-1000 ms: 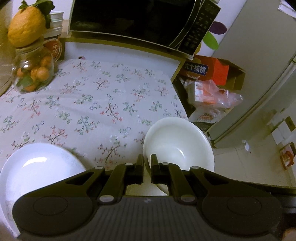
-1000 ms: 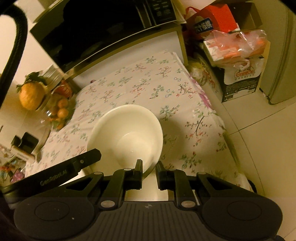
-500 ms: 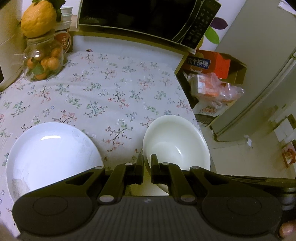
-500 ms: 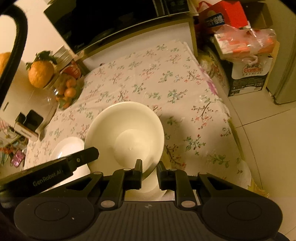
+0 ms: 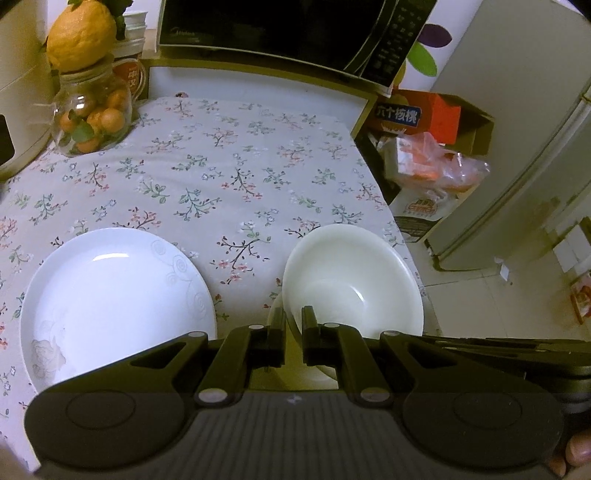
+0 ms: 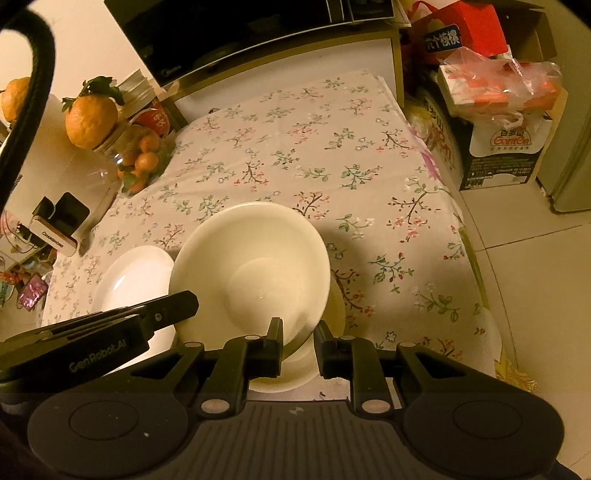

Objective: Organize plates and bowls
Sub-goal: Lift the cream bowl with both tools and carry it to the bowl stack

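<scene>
A white bowl (image 5: 354, 280) is held in the air over the table's near right corner. My left gripper (image 5: 293, 325) is shut on its near rim. My right gripper (image 6: 298, 338) is shut on the same bowl (image 6: 251, 269) at its near rim, with the bowl tilted. Below it a second white dish (image 6: 332, 317) rests on the flowered tablecloth (image 5: 229, 173); it is mostly hidden. A large white plate (image 5: 110, 299) with a faint swirl pattern lies on the cloth to the left; it also shows in the right wrist view (image 6: 129, 280).
A glass jar of small oranges (image 5: 92, 114) with a big citrus fruit (image 5: 83, 35) on top stands at the back left. A black microwave (image 5: 288, 29) sits at the back. Boxes and bags (image 5: 424, 147) crowd the floor right of the table, beside a fridge (image 5: 517, 129).
Both grippers have pulled back and up with the bowl, so more of the table and the whole plate have come into view.
</scene>
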The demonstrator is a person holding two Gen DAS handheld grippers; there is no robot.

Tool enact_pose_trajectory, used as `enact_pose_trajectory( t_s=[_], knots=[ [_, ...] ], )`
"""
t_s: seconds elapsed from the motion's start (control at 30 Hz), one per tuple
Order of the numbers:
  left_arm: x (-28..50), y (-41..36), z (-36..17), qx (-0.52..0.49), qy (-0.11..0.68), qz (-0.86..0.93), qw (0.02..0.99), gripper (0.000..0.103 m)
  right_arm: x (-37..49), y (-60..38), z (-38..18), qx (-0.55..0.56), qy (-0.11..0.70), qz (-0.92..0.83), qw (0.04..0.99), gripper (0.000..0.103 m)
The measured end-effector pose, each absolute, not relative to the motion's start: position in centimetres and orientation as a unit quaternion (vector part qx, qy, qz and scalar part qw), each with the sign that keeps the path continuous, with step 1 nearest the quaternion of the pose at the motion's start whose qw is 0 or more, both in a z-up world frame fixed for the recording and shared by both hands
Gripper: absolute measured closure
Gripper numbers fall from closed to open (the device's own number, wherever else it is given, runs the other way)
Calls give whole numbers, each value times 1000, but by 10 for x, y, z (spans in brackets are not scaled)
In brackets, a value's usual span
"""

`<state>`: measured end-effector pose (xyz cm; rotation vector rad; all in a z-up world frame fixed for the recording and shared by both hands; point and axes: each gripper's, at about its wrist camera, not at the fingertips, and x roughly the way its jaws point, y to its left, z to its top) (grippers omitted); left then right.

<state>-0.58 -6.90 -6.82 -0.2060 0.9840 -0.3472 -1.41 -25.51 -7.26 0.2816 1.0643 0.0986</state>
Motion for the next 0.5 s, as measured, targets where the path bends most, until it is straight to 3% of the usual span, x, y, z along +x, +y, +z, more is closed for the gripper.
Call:
enact_pose_trajectory(
  t_s=[0.5],
  knots=[
    [-15, -71, -69, -95, 472, -169, 860, 96, -20, -255, -72, 127, 507, 54, 851, 84]
  ],
)
